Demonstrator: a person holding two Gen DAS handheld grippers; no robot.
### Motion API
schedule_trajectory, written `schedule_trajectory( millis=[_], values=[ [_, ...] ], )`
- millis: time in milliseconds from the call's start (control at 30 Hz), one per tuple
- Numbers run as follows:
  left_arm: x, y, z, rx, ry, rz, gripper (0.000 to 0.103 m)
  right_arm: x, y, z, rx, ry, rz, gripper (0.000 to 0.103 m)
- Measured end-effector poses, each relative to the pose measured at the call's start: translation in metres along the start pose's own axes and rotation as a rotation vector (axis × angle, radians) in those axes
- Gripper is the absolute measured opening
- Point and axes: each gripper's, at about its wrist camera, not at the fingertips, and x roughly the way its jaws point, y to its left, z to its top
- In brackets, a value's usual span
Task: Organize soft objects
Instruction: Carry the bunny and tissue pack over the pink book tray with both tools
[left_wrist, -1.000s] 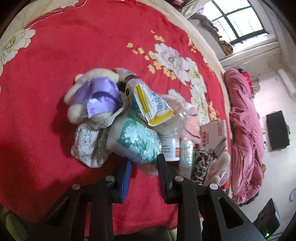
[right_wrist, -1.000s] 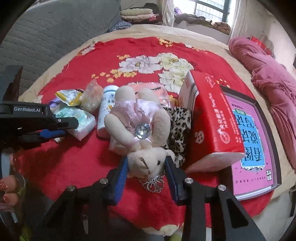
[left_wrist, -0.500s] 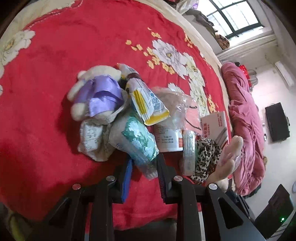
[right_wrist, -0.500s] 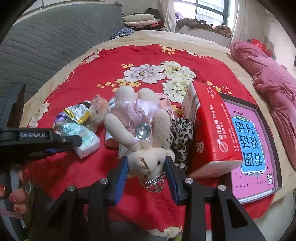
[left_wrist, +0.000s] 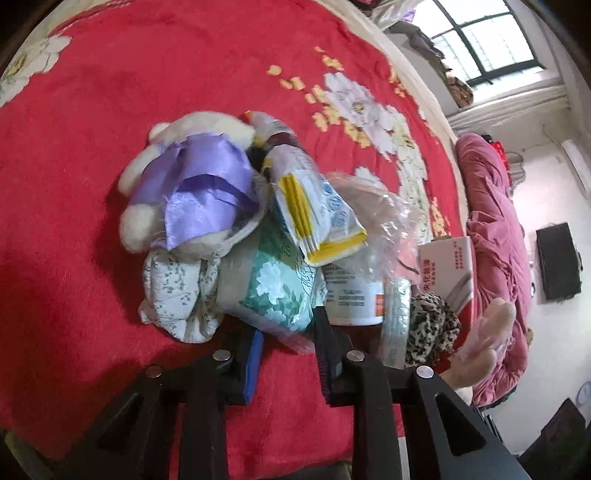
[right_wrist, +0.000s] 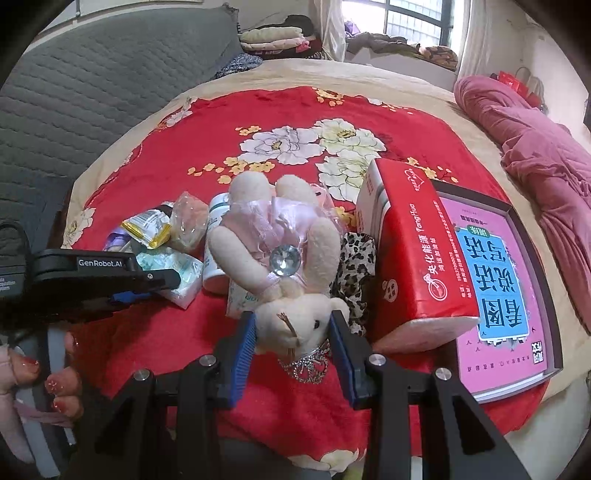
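Right gripper (right_wrist: 291, 332) clamps the plush rabbit (right_wrist: 284, 273) by its squashy head, while the left gripper (left_wrist: 286, 341) has just been closing on the light, crinkly tissue pack (left_wrist: 273, 291) at its six-o'clock end.

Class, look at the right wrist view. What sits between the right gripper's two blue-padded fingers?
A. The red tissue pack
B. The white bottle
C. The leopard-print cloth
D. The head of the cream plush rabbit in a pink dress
D: the right gripper has its pads on either side of the plush rabbit's head, above its silver tiara.
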Motion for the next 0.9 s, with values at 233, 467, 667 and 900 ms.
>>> schedule_trajectory(
  millis=[233,467,667,900],
  values=[
    [-0.025,-0.022,-0.012,0.103,-0.02,-0.003,0.024,-0.017,-0.002,0.002,0.004,-0.034,0.001,0.04],
    [-0.061,-0.058,-0.031,0.236,-0.051,-0.017,0.024,-0.039,-0.013,0.004,0.035,-0.084,-0.007,0.04],
    [-0.078,-0.098,-0.047,0.349,-0.062,-0.04,0.024,-0.061,-0.039,0.005,0.104,-0.134,-0.024,0.04],
    [-0.084,-0.167,-0.072,0.527,-0.068,-0.072,0.024,-0.091,-0.092,0.005,0.2,-0.181,-0.081,0.04]
  ],
)
